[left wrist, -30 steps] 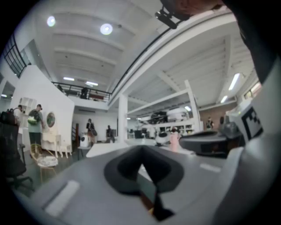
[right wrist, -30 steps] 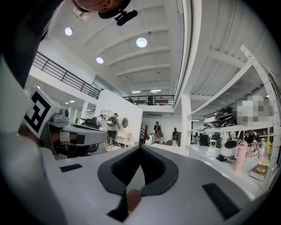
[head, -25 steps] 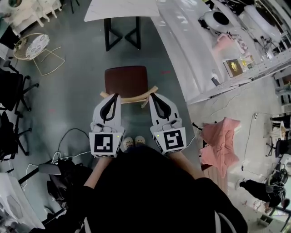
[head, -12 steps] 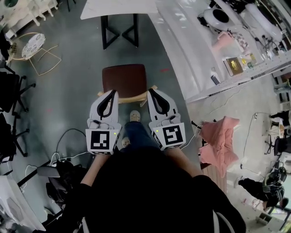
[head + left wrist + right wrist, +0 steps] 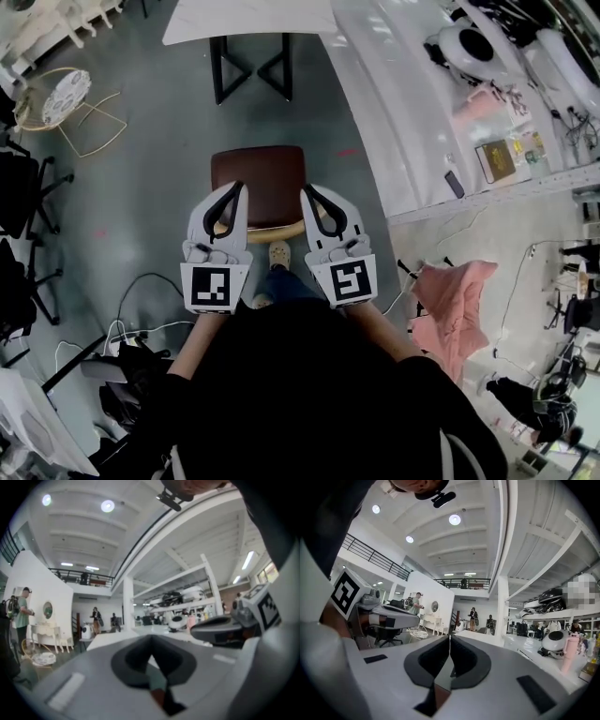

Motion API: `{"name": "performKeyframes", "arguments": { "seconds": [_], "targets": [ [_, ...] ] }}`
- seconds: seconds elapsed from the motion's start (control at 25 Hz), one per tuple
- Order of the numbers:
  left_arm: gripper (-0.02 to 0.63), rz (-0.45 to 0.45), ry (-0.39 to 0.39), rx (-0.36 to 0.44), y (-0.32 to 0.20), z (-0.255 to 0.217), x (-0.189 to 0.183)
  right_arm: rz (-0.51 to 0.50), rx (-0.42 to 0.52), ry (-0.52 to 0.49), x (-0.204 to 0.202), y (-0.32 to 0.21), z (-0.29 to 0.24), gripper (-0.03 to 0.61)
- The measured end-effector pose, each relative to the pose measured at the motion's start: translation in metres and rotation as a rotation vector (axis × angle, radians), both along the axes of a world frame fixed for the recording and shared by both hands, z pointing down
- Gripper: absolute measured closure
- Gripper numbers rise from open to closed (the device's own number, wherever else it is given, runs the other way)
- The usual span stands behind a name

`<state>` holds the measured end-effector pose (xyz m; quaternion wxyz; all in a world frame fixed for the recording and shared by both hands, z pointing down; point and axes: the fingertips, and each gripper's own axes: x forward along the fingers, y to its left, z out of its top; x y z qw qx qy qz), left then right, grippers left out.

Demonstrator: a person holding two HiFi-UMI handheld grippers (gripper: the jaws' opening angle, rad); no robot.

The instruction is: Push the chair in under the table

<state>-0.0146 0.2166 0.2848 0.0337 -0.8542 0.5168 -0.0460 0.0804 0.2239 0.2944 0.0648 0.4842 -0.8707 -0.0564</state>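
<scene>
Fronting left tool [image 5: 234,193], right tool [image 5: 309,195]: chair [image 5: 259,173]

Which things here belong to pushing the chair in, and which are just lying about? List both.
Job: chair, table, left gripper and right gripper, both shut.
Lying about: pink cloth, round wire stand, black office seat.
</scene>
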Motion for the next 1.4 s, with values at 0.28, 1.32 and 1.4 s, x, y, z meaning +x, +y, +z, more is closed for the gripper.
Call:
{"name": "performKeyframes", "arguments": {
  "seconds": [0.28, 1.32, 1.4],
  "targets": [
    [0.607, -0.016, -0.008, -0.037, -0.050, 0.020, 0.009, -0.053, -0.071, 0.027, 0.008, -0.048, 0.034, 0.557],
    [0.603, -0.029, -0.149, -0.673, -0.052, 0.267, -0.055, -0.082, -0.561, 0.313, 0.021, -0.048, 0.243, 0.555],
    [0.581, -0.041, -0.147, -0.716, -0.044, 0.281, -0.065, -0.075, -0.598, 0.329, 0.023, -0.042, 0.258, 0.555]
  ]
}}
